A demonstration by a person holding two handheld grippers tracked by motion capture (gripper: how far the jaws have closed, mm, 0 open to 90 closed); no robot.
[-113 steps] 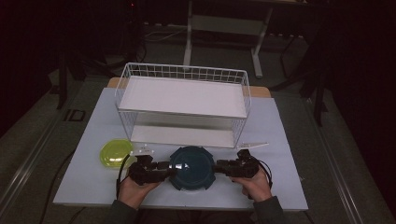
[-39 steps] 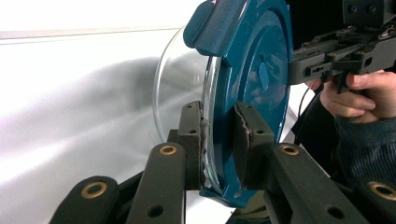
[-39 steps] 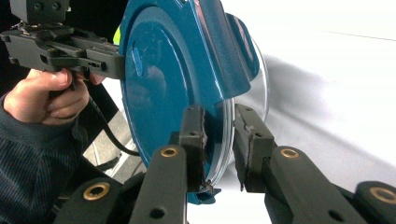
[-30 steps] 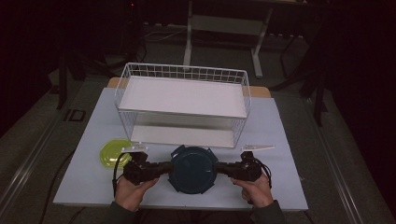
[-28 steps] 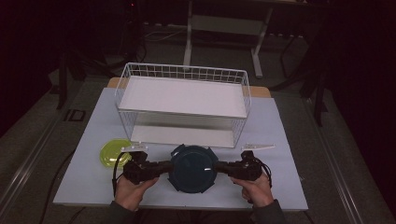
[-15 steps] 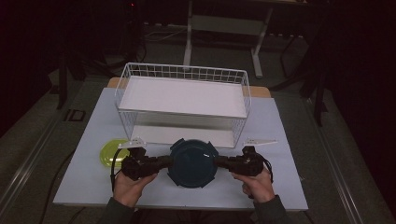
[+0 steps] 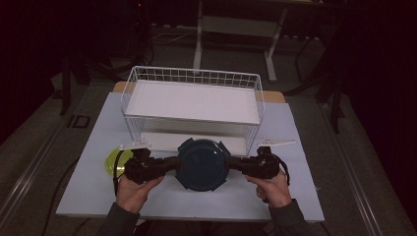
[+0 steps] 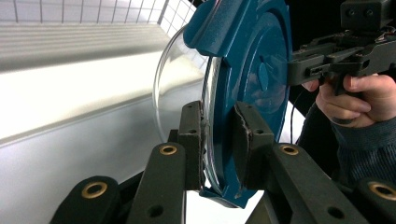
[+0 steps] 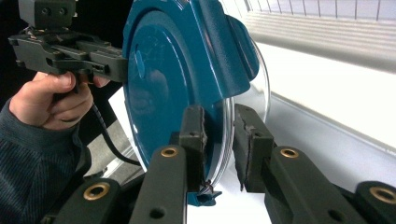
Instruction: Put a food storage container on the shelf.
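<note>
A round clear container with a dark blue lid (image 7: pixel 201 164) hangs between my two grippers, just in front of the wire rack. My left gripper (image 7: pixel 174 164) is shut on its left rim and my right gripper (image 7: pixel 231 164) is shut on its right rim. In the left gripper view the jaws (image 8: pixel 217 140) pinch the blue lid (image 8: pixel 252 60) and the clear wall together, with the right gripper (image 8: pixel 336 60) beyond. In the right gripper view the jaws (image 9: pixel 218 140) clamp the opposite rim of the lid (image 9: pixel 173 60), and the left gripper (image 9: pixel 70 51) shows farther off.
A white wire rack (image 7: pixel 192 101) with a flat upper shelf stands across the back of the white table (image 7: pixel 275 196). A yellow-green disc (image 7: pixel 114 160) lies at the left, partly behind my left gripper. Two small white strips lie by the rack's front corners.
Both grippers have lifted the container off the table and carried it a little toward the rack; it looks larger from above. The grip on each side has not changed.
</note>
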